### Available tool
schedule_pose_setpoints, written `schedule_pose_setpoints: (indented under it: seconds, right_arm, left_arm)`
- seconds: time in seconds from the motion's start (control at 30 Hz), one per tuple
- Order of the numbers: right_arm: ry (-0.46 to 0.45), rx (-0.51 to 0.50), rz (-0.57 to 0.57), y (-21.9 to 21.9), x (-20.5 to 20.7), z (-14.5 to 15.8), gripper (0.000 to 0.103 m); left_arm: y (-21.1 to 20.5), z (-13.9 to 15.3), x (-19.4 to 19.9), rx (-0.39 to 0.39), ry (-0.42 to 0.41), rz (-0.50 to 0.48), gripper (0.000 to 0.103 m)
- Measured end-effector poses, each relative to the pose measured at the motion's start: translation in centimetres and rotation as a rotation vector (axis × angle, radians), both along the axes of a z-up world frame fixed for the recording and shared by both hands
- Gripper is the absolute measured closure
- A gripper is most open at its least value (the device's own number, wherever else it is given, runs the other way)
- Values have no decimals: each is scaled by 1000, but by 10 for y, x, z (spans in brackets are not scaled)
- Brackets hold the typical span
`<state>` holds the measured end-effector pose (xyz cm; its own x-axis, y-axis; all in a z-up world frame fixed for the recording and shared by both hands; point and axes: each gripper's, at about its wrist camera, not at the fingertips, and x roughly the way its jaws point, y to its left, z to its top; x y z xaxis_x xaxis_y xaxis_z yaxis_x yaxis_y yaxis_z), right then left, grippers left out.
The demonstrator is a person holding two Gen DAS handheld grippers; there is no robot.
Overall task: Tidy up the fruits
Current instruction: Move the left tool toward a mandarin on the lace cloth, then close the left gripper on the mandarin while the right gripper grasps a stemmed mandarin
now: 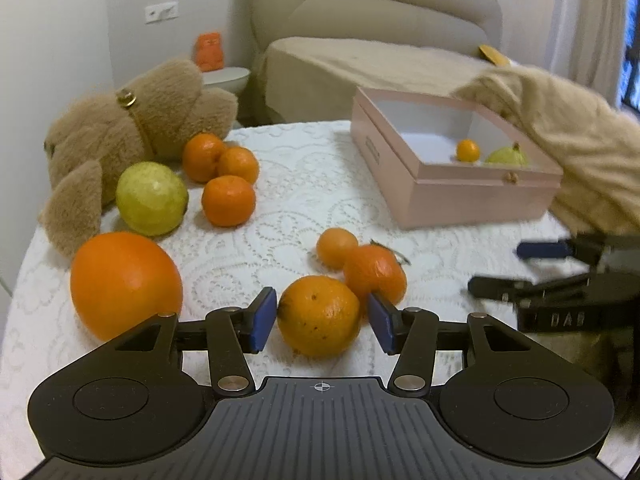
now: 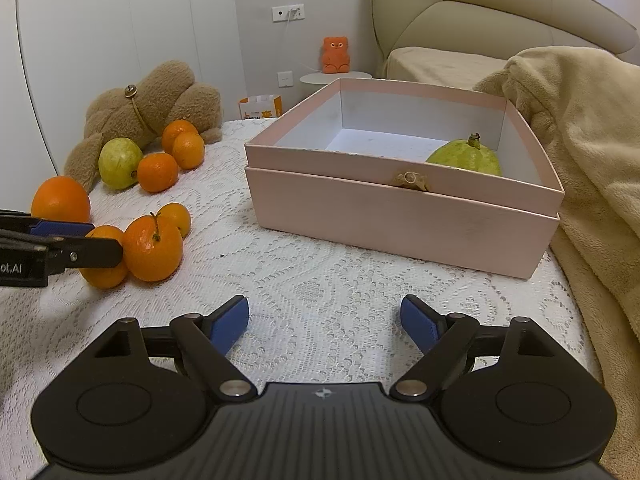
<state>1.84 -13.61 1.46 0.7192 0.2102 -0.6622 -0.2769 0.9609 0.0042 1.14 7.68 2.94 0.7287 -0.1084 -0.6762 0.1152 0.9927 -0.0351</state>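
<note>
Left gripper (image 1: 322, 320) spread wide around speckled orange (image 1: 319, 315) — pads not touching, stem end facing left pad; right gripper (image 2: 324, 322) released, empty — pink box (image 2: 400, 216) ahead.

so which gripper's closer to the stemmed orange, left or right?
Left. The left gripper is open around the neighbouring orange, right beside the stemmed orange. The right gripper is open over bare tablecloth, farther away.
</note>
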Motion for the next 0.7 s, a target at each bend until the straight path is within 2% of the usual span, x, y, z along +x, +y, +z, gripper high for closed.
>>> schedule_pose_setpoints:
  seconds: [0.1, 0.4, 0.6, 0.7]
  right_arm:
    - [0, -1, 0, 1, 0, 0, 19]
    - [1, -1, -1, 1, 0, 1, 18]
    - [4, 21, 2, -1, -1, 2, 18]
    - [6, 35, 2, -2, 0, 3, 18]
  left_arm:
    - [-2, -2, -1, 35, -1, -13, 49]
    - [6, -6, -1, -64, -27, 52, 50]
    - [16, -12, -24, -125, -103, 134, 50]
    - [22, -16, -34, -152, -132, 145, 50]
